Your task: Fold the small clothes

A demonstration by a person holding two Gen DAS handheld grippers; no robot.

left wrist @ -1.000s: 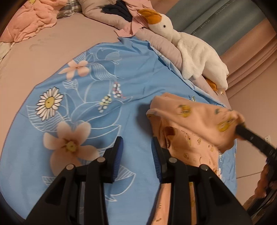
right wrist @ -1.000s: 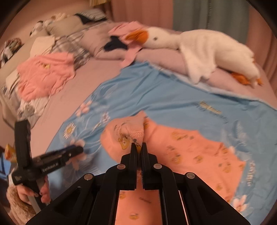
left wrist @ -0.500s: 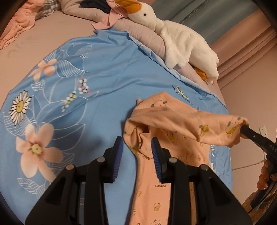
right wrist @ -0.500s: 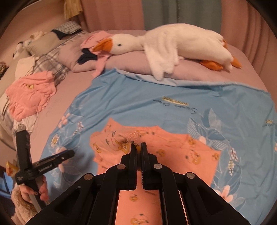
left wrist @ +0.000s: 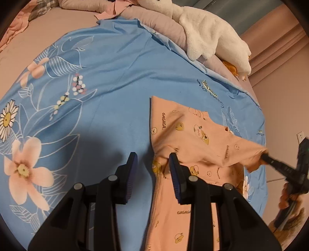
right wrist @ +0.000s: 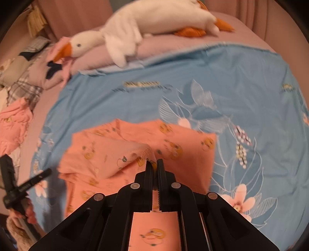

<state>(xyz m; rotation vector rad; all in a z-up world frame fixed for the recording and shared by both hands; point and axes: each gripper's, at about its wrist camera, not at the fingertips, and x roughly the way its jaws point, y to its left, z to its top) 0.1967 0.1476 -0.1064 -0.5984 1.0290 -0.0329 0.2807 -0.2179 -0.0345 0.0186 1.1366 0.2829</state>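
Note:
A small orange garment (left wrist: 193, 135) printed with cartoon ducks lies on a blue floral sheet (left wrist: 106, 77). My right gripper (right wrist: 154, 164) is shut on a ribbed cuff of the garment (right wrist: 173, 146). It holds that sleeve stretched over the body of the garment. In the left wrist view the right gripper (left wrist: 264, 155) shows at the far right, with the cloth taut up to it. My left gripper (left wrist: 153, 170) is open and hovers low over the garment's left edge. One pad is above the sheet, the other above the cloth. Nothing is pinched.
A long white plush goose (right wrist: 154, 17) lies on mauve pillows behind the sheet. Crumpled pink clothes (right wrist: 11, 119) and a plaid pillow (right wrist: 23, 88) sit at the far left of the bed. A hand (right wrist: 29, 210) holds the left gripper at the bed's near edge.
The right gripper has carried the sleeve sideways across the garment and lower, so the fold lies flatter. The left gripper has slid over toward the garment's left edge, jaws unchanged.

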